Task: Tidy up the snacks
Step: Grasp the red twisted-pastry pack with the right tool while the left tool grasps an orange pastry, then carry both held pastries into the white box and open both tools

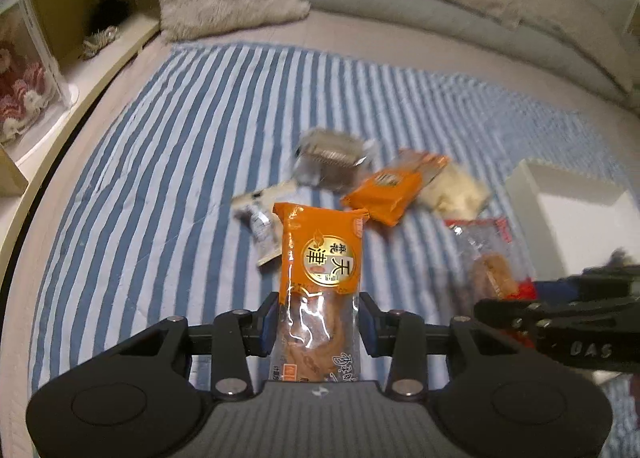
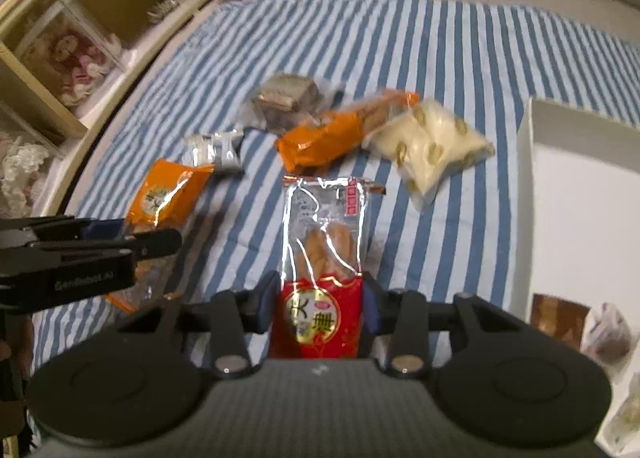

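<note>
We have both packets lifted off the striped bed: our left tool (image 1: 316, 322) is clamped on the orange packet (image 1: 322, 254), our right tool (image 2: 320, 310) on the red packet (image 2: 324, 258). Next we should carry them into the white box (image 2: 580, 193).

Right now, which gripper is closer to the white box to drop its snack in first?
The right gripper, probably. It holds the red packet right beside the white box, while the left gripper with its orange packet is farther away.
</note>
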